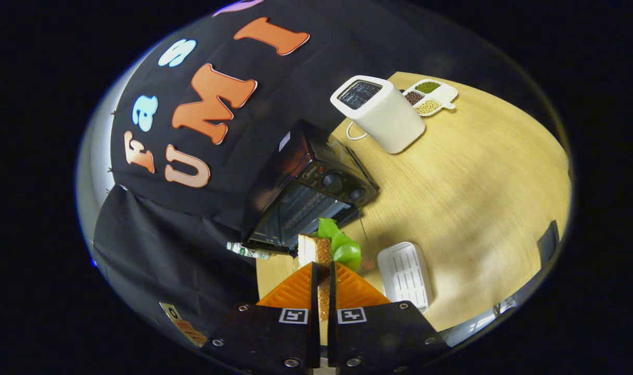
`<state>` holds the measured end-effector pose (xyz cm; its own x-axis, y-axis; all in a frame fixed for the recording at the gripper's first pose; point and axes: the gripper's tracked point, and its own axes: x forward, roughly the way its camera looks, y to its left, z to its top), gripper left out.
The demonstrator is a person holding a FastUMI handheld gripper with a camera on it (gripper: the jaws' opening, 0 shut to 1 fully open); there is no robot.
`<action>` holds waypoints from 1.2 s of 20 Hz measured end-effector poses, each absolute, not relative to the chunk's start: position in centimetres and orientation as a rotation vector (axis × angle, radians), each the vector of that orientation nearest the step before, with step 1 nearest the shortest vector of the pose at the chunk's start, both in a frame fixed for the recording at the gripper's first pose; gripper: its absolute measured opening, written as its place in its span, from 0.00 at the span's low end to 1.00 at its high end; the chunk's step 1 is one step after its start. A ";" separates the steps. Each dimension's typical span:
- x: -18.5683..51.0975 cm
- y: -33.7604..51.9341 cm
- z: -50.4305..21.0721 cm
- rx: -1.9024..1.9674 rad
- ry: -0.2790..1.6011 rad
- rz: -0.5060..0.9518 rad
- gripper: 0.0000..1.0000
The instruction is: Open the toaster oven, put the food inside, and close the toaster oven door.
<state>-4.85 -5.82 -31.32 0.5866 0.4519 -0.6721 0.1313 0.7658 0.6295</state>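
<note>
The tongs point(323, 276) are nearly closed, both fingers pinching a toy sandwich point(316, 251) whose bread slab and green lettuce leaf point(342, 245) stick out just ahead of the tips, with a white ribbed tray point(406, 273) on the counter point(483, 177) just beside them. Just beyond stands the black toaster oven point(311, 198), and its glass door point(295, 216) looks shut (hard to be sure at this tilt), so the sandwich could bump the glass, twist in the thin grip and drop. Farther back, the white toaster point(381, 112) and bean dish point(430, 97) stand well apart.

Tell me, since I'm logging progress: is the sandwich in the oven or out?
Out. The sandwich sits clamped between the gripper fingers, just ahead of the toaster oven.
</note>
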 end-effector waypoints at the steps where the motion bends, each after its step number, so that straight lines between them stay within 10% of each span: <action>1: -4.4 -5.0 -31.5 0.743 0.923 0.206 0.06; 23: 3.2 2.3 -40.5 0.893 0.802 0.050 0.01; 24: 2.5 1.2 -40.2 0.852 0.799 0.046 0.12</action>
